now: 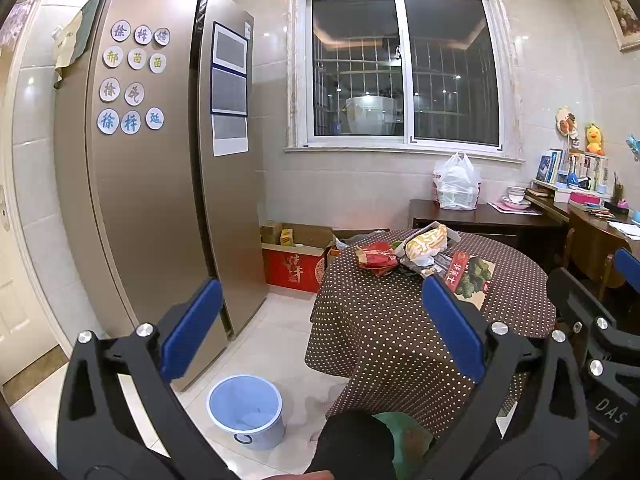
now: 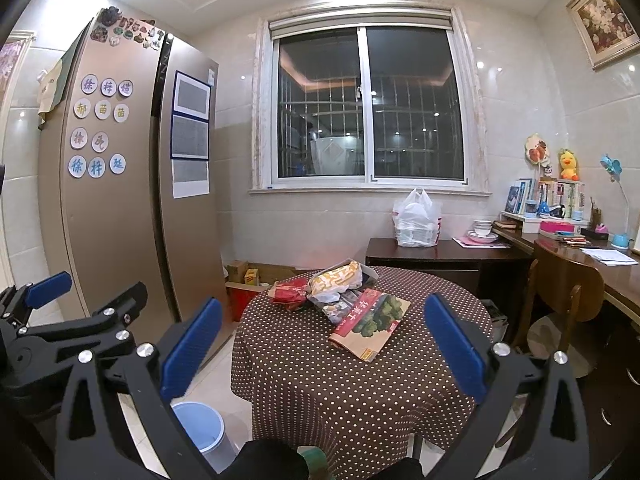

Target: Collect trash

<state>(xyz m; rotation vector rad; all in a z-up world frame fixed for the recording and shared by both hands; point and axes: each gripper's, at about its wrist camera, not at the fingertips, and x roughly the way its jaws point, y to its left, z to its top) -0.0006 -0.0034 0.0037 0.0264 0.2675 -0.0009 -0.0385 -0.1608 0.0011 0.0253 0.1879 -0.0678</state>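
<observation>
Two spread tools (image 1: 320, 332) (image 2: 322, 346), one bin (image 1: 245, 412)

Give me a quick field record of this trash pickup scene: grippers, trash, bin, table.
left hand-held gripper: open, holding nothing
right hand-held gripper: open, holding nothing
trash: red wrapper, yellow-white bag, flat printed carton, all on the table
table: round, brown polka-dot cloth
bin: light blue, on the floor between fridge and table

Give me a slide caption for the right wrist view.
Open right gripper faces wrappers on dotted table, blue bin below.
</observation>
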